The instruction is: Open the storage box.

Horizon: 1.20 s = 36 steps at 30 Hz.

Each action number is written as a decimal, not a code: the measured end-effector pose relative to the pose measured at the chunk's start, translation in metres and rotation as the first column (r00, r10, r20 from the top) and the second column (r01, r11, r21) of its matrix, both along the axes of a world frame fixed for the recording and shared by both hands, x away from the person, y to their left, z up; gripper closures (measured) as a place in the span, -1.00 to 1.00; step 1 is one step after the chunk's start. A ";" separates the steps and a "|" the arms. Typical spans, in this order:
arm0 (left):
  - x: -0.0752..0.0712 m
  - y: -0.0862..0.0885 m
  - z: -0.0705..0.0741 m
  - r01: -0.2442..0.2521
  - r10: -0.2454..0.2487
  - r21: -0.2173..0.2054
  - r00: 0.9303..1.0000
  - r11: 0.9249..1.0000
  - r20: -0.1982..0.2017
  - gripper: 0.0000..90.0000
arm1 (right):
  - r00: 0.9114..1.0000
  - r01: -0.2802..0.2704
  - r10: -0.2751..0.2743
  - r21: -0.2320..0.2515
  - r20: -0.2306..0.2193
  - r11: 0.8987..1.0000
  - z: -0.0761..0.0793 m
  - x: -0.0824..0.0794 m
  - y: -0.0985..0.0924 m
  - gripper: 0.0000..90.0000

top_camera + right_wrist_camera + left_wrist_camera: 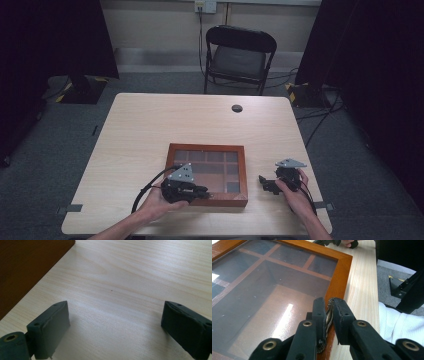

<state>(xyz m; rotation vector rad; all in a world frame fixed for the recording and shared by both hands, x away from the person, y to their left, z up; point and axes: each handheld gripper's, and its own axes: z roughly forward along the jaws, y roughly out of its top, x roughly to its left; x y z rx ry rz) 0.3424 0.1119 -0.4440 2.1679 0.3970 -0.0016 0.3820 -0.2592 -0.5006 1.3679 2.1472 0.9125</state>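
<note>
A wooden display box (207, 174) with a glass lid lies flat on the surface (150, 125), near its front edge. The left gripper (202, 190) sits at the box's near rim, and in the left gripper view its jaws are nearly closed on a small brass latch (328, 317) mounted on the frame of the box (338, 277). The pads press the latch from both sides. The right gripper (263, 181) rests just to the right of the box, apart from it, and in the right gripper view its jaws stand wide apart with nothing between them, only bare surface (130, 285) and the box's side wall (27, 270) at the left.

The step in hand looks like working the latch so the lid can be lifted. The main risk, as I judge it, is that the grip is thin: the latch is a small ridged metal piece and the pads hold it near their tips, so a pull at an angle could let it slip out. A second risk is that the box is not braced. With the right gripper off the box, a pull on the latch could drag or tip the whole box rather than free the lid. Pressing down too hard toward the lid could also load the glass.

Counted: one box, one latch in view, two grippers, one surface, and one empty chair (239, 57) beyond the box at the far side.
</note>
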 end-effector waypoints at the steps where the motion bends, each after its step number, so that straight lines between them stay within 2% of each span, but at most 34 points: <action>1: 0.001 0.000 0.000 0.003 -0.003 0.001 1.000 1.000 -0.004 0.78 | 1.000 0.000 0.000 0.000 0.000 1.000 0.000 0.000 0.000 -0.84; 4: 0.002 -0.002 0.001 -0.004 0.004 0.000 1.000 1.000 -0.019 0.79 | 1.000 -0.003 0.003 0.000 -0.001 1.000 0.000 0.001 0.000 -0.85; 7: 0.003 -0.004 0.002 0.002 -0.002 0.015 1.000 1.000 -0.023 0.80 | 1.000 -0.003 0.003 0.000 -0.001 1.000 0.000 0.001 0.000 -0.85; 14: 0.005 -0.003 0.004 0.007 -0.007 0.006 0.999 1.000 -0.049 0.80 | 1.000 -0.003 0.003 0.000 -0.001 1.000 0.000 0.001 0.000 -0.85; 18: 0.007 -0.001 0.012 0.005 -0.006 -0.016 0.999 1.000 -0.049 0.80 | 1.000 -0.002 0.002 0.000 -0.002 1.000 0.000 0.001 0.000 -0.85; 23: 0.008 -0.001 0.020 0.007 -0.008 -0.007 0.999 1.000 -0.048 0.80 | 1.000 -0.004 0.004 0.000 -0.001 1.000 0.000 0.001 0.000 -0.85; 26: 0.010 -0.001 0.024 0.008 -0.008 -0.016 0.998 1.000 -0.056 0.80 | 1.000 -0.003 0.003 0.000 -0.002 1.000 0.000 0.001 0.000 -0.85; 29: 0.010 0.000 0.026 -0.002 0.000 -0.028 0.998 1.000 -0.064 0.80 | 1.000 -0.003 0.003 0.000 -0.002 1.000 0.000 0.001 0.000 -0.85; 33: 0.010 -0.001 0.027 -0.004 0.003 -0.014 0.997 1.000 -0.072 0.80 | 1.000 -0.003 0.003 0.000 -0.002 1.000 0.000 0.001 0.000 -0.85; 36: 0.012 0.001 0.034 -0.010 0.008 -0.029 0.997 1.000 -0.074 0.80 | 1.000 -0.003 0.003 0.000 -0.002 1.000 0.000 0.001 0.000 -0.85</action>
